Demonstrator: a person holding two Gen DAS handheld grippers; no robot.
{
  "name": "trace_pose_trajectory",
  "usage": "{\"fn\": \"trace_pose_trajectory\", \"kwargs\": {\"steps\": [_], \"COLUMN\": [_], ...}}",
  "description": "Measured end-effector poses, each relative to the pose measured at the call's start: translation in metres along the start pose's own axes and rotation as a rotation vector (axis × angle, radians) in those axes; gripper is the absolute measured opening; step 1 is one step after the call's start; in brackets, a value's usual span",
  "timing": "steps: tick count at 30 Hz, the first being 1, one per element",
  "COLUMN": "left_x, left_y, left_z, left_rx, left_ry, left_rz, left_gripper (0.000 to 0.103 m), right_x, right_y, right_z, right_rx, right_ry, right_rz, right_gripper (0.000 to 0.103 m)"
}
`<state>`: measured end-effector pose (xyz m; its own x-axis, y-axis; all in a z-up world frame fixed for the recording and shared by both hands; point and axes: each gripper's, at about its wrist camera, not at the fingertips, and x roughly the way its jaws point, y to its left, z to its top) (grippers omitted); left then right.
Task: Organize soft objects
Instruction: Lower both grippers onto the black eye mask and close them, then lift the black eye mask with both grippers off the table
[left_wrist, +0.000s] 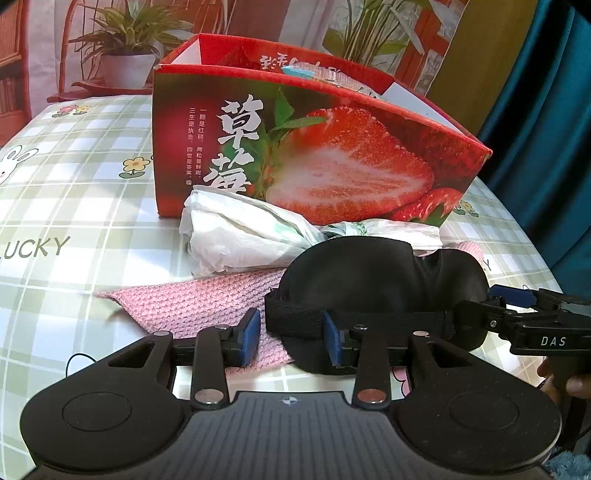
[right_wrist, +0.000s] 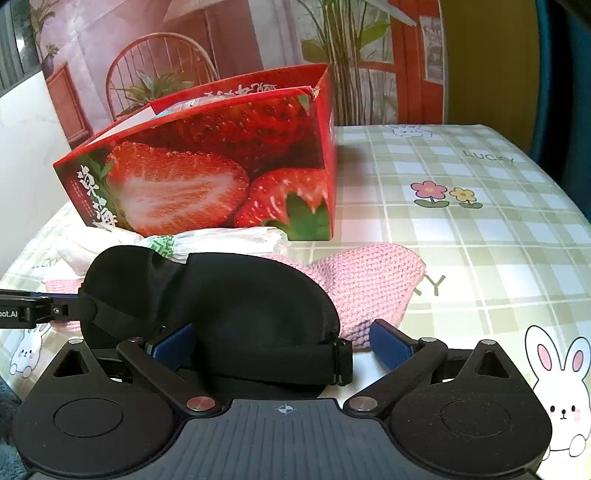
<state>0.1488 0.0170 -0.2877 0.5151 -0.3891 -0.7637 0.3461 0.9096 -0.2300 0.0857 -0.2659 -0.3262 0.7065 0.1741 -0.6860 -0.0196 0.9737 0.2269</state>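
Checkered tablecloth (right_wrist: 461, 236) has plenty of free room off to the right. Black eye mask (right_wrist: 229, 295) sits on the pink knit cloth (right_wrist: 369, 280) by the strawberry box (right_wrist: 207, 177). Right gripper (right_wrist: 282, 345) gapes around its strap end; left gripper (left_wrist: 290, 338) is apart, holding nothing.

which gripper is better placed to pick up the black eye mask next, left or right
Right, probably. The right gripper is open with the end of the eye mask and its strap between the fingers. The left gripper is narrower and straddles only the mask's edge over the pink cloth.
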Motion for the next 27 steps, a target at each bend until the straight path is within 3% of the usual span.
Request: {"fn": "trace_pose_trajectory", "kwargs": {"steps": [5,11,18,27], "left_x": [0.0,0.0,-0.005,-0.007], "left_y": [0.0,0.0,0.001,-0.002], "left_z": [0.0,-0.001,-0.001,-0.002], "left_rx": [-0.001,-0.004,-0.024,-0.018], "left_ry": [0.0,-0.001,-0.036,-0.033], "left_rz": [0.0,-0.001,-0.023,-0.044], "left_gripper": [0.04,0.041,0.055,0.053], "right_x": [-0.002,-0.018,-0.024,-0.022], "right_y": [0.005,0.012,0.014,0.015], "right_z": [0.0,0.004,0.007,0.005], "right_rx": [-0.021,-0.052,-0.061,-0.062], "right_ry": [-0.004,-0.074,-0.11,-0.105], "right_rz": [0.033,0.056,0.079,0.092], "right_gripper": [0.082,0.073,0.058,0.055]}}
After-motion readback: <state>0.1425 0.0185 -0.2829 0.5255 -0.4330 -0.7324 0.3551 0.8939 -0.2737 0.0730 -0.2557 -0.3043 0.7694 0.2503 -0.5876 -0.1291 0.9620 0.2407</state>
